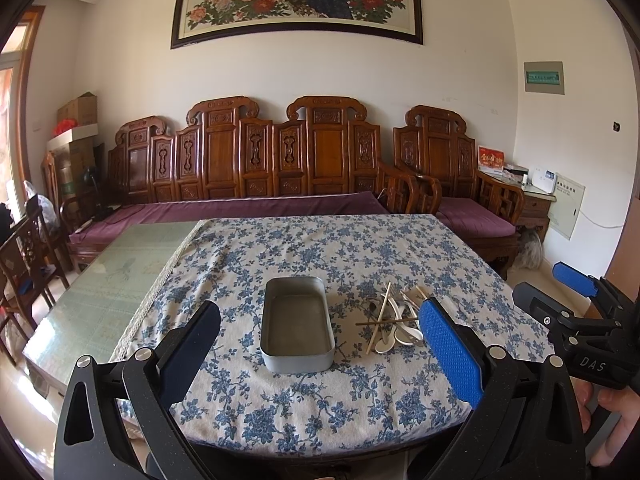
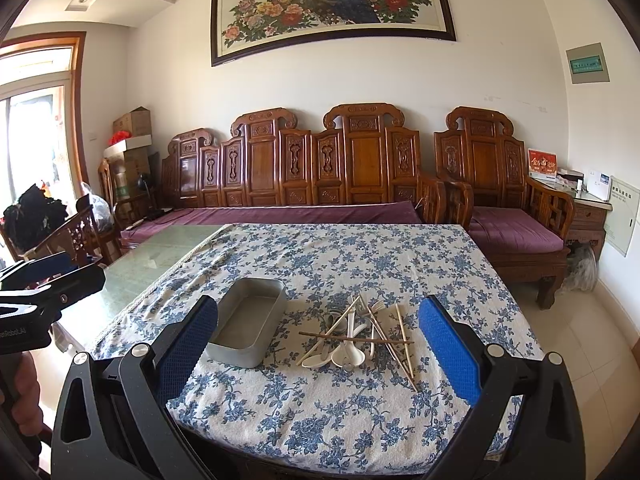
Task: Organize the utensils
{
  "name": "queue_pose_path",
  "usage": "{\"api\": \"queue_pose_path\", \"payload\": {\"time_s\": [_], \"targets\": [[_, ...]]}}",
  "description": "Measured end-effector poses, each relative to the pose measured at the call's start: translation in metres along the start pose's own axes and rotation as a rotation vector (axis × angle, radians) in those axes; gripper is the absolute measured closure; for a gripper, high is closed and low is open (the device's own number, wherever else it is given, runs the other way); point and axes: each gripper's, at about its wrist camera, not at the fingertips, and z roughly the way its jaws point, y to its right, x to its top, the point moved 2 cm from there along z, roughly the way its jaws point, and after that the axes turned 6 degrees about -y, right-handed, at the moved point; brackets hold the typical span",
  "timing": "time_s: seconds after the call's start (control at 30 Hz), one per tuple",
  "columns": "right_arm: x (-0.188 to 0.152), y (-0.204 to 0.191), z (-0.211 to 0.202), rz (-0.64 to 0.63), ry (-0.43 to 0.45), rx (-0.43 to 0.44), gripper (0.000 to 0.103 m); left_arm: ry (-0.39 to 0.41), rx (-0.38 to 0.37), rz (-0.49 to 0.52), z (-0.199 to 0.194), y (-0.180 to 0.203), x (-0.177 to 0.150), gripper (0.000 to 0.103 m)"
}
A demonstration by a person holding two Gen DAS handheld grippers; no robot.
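Both claws spread wide, holding nothing: left gripper (image 1: 320,352) hovering near table edge facing the metal tin (image 1: 297,322), right gripper (image 2: 320,344) facing the utensil pile (image 2: 356,340). Also visible from left view at far right, right gripper (image 1: 576,292), apart from the pile.

On blue floral tablecloth (image 2: 320,412), soft and wrinkly, likely to bunch if dragged. Pile just right of tin, not touching: white spoons (image 2: 352,354), pale chopsticks (image 2: 404,344), one dark chopstick (image 2: 356,338) lying crosswise on top, forks (image 2: 374,308) at back. Probably all light, stiff; spoons look ceramic, so slick and chippable. Thin sticks prone to roll or slip; best pinched mid-length. Spoons best taken at handle. Tangled, so lifting one likely disturbs others; top dark stick probably first.

Tin empty, open, rigid, light, may slide when nudged.

Beyond cloth: bare glass tabletop (image 1: 116,280) at left. Farther: carved wooden bench (image 2: 304,176) with purple cushion, peacock painting (image 2: 332,4) on wall. Nothing blocking between claws and pile.
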Motion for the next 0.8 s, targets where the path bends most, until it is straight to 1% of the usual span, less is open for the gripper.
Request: {"api": "queue_pose_path", "payload": {"time_s": [0.3, 0.8], "targets": [[-0.001, 0.002, 0.000, 0.001, 0.001, 0.001, 0.003, 0.007, -0.005, 0.001, -0.007, 0.003, 0.010, 0.006], [0.005, -0.005, -0.006, 0.001, 0.004, 0.002, 0.003, 0.020, -0.008, 0.006, -0.012, 0.003, 0.006, 0.006]]}}
